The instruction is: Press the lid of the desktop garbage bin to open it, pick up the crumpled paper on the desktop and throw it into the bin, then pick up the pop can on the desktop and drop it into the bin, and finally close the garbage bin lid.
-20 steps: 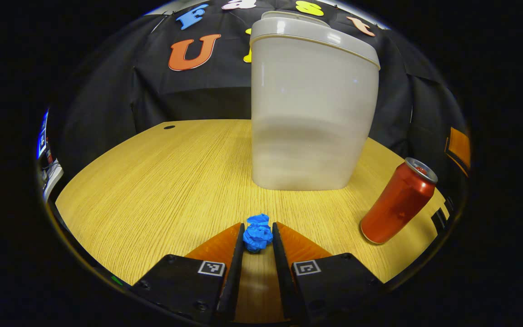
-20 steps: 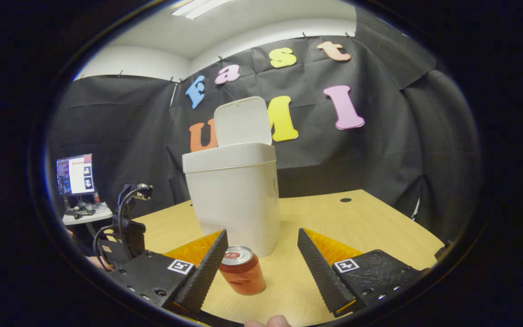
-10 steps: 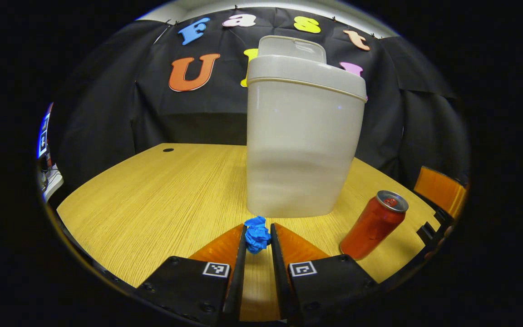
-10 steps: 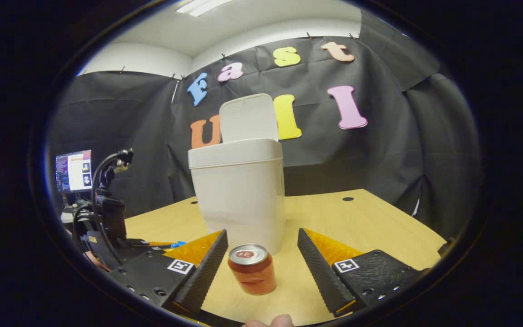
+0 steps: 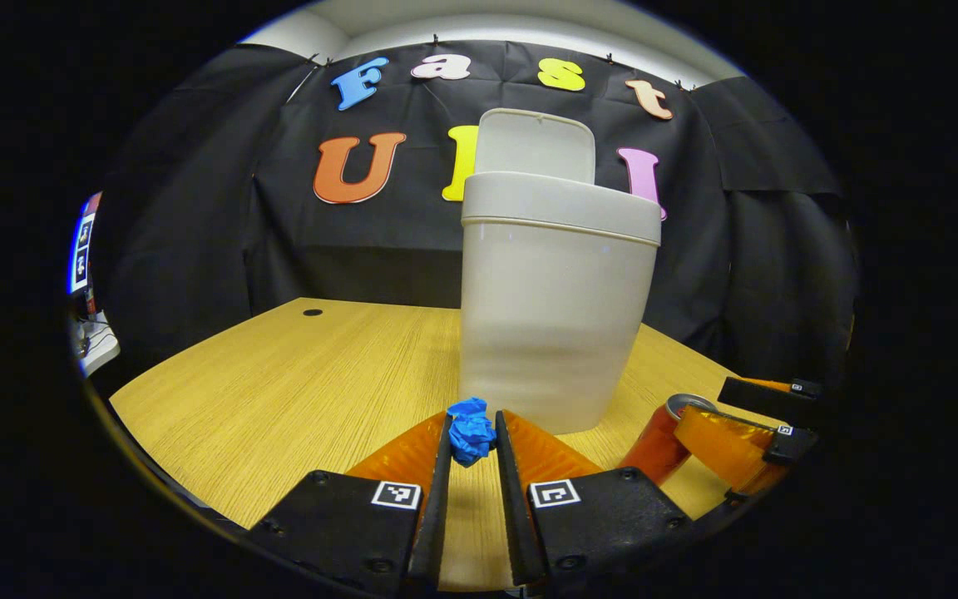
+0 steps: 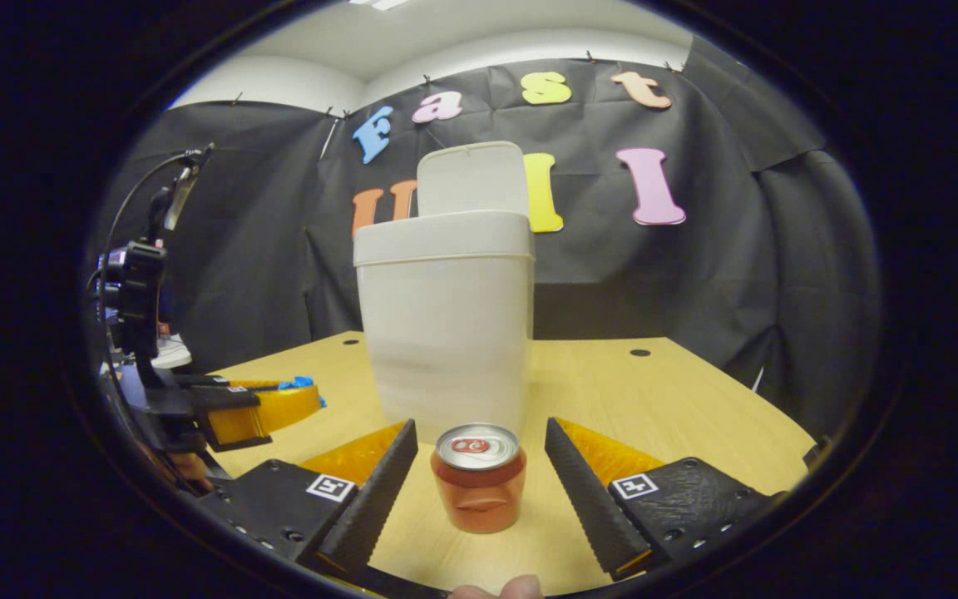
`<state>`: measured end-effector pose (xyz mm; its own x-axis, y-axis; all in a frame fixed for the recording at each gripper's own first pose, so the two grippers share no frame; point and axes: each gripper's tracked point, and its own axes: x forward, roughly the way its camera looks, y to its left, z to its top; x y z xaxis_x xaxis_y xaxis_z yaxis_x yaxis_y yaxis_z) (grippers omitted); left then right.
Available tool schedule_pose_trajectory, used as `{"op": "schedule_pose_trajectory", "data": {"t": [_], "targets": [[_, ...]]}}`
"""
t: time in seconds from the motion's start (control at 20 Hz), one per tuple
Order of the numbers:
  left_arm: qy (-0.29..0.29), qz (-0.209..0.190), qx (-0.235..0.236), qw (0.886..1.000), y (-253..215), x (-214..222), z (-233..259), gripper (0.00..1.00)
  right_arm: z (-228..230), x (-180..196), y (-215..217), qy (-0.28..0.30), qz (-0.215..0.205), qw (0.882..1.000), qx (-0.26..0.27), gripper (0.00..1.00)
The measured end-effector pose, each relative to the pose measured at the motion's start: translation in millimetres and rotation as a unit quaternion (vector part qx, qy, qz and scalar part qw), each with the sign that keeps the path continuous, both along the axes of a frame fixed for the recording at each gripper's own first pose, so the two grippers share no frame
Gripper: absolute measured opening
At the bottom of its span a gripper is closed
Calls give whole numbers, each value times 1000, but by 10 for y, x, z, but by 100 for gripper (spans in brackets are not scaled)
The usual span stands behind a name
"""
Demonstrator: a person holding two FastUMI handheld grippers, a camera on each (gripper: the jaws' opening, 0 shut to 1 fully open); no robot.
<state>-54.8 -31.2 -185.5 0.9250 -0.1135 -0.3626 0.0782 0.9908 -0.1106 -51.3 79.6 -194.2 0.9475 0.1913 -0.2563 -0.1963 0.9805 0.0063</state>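
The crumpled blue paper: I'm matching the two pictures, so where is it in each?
Left gripper view: crumpled blue paper low centre, pinched between the left claw's fingers.
Right gripper view: a blue scrap at far left, at that claw's tip.
Shared landmark: the white bin with its raised lid.

I am looking into a recording booth set up inside an office-like room. Black cloth [image 6: 720, 274] hangs pinned as a wall close behind the wooden desk [image 6: 662, 399], and above the cloth I see a plain white wall and ceiling [image 6: 446, 42] with a strip light. The desk has round cable holes [image 6: 639, 353]. Off the desk's left edge stands a lit computer screen [image 5: 80, 254] on a side table.
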Motion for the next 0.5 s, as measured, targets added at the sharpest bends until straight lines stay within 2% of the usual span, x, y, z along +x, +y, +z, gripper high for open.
{"op": "schedule_pose_trajectory", "data": {"t": [0.1, 0.45, 0.5], "targets": [[-4, 0, 0, 1000, 23, 3, 42, 34, -99, 12, 20, 10, -4, 1000, -4, 96], [-12, -13, -12, 1000, -29, 2, 141, 34, -505, 59, -16, 62, -20, 998, -12, 96], [-16, -12, -10, 1000, -25, 9, 183, 34, -571, 63, -20, 72, -20, 997, -9, 94]]}}
